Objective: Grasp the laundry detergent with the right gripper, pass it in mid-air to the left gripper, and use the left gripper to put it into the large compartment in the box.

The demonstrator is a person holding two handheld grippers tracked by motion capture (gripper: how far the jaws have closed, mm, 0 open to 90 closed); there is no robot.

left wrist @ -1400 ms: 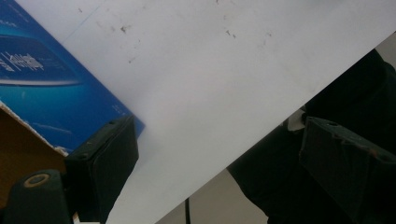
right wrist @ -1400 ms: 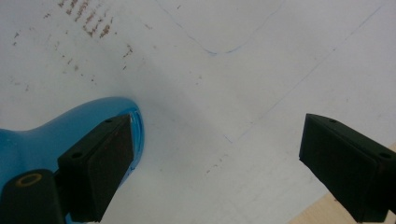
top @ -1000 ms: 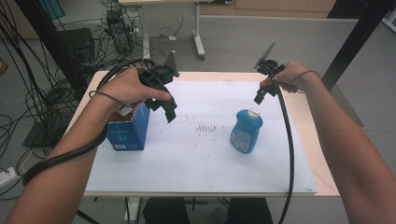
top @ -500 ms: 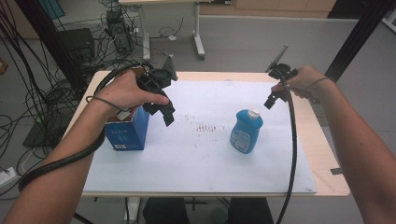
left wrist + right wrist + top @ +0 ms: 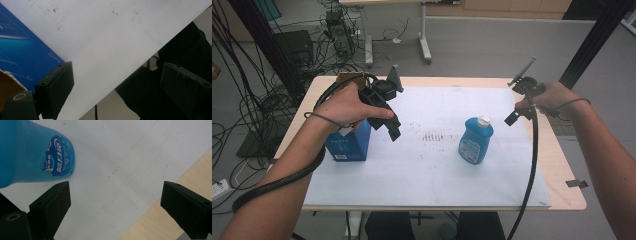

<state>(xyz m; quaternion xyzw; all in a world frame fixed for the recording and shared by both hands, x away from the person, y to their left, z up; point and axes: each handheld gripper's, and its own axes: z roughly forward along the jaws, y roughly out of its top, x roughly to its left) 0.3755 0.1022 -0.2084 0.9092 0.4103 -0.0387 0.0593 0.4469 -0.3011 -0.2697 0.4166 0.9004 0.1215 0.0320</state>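
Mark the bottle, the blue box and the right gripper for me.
bottle (image 5: 475, 140), high view, on its blue body.
blue box (image 5: 347, 144), high view, on its front face.
right gripper (image 5: 515, 116), high view, at its jaw tips, beside the bottle.

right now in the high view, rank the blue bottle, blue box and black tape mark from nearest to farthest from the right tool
1. blue bottle, just left of the right tool
2. black tape mark, near table corner
3. blue box, far left
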